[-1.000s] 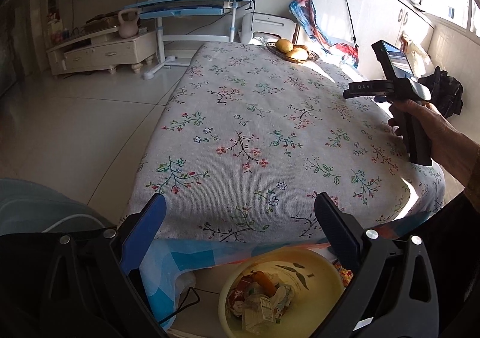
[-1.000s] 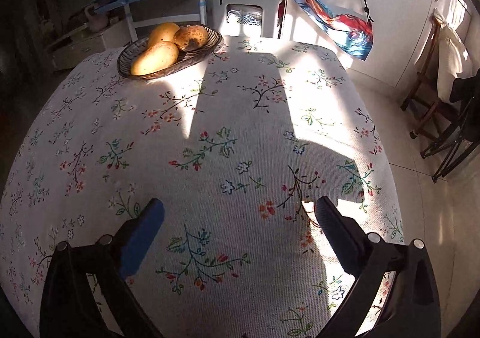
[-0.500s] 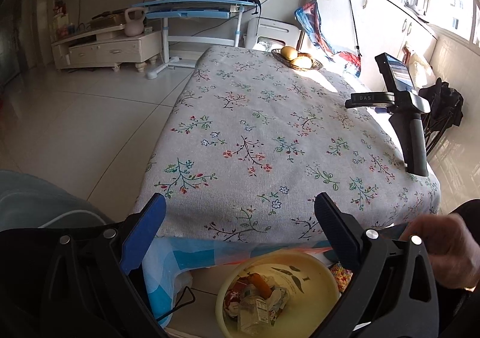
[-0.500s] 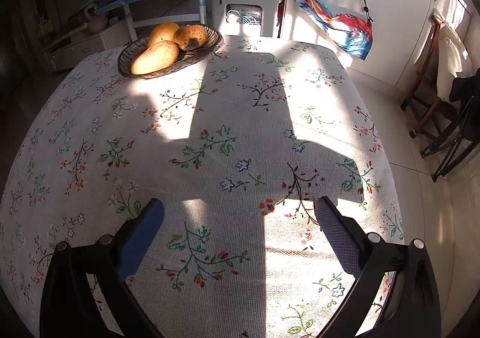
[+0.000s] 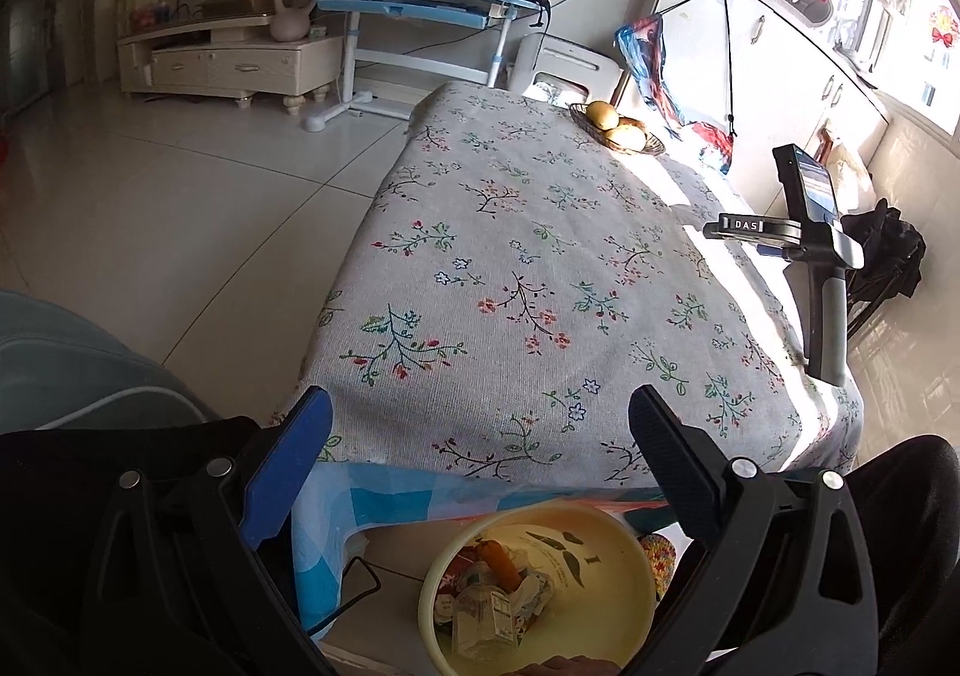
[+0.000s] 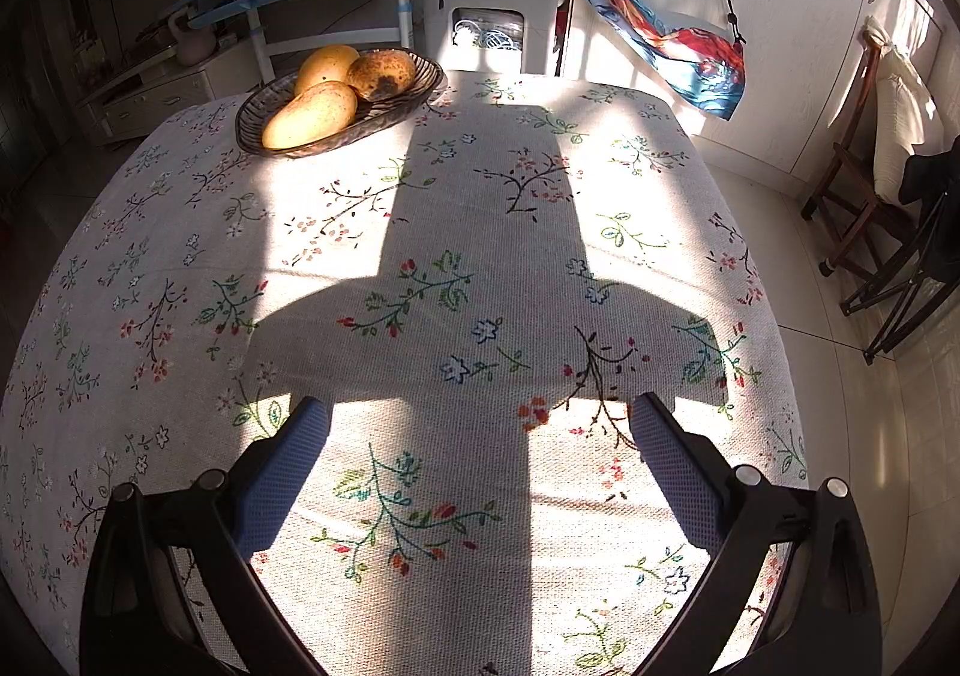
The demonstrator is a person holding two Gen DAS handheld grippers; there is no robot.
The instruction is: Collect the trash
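A table under a floral tablecloth (image 5: 528,268) fills both views, bare but for a basket of mangoes (image 6: 336,99) at its far end. Below its near edge sits a yellow bin (image 5: 606,562) — cartons and wrappers (image 5: 492,598) piled inside. The left gripper (image 5: 477,427) hangs above the bin, fingers spread and empty. The right gripper (image 6: 480,436) stands on the cloth — fingers wide apart, holding nothing.

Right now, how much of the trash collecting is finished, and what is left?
Done: trash lies in the yellow bin on the floor, and the tablecloth carries only a fruit basket. In hand: nothing; the left hand-held gripper and right hand-held gripper are both open. Left: no loose trash is visible.
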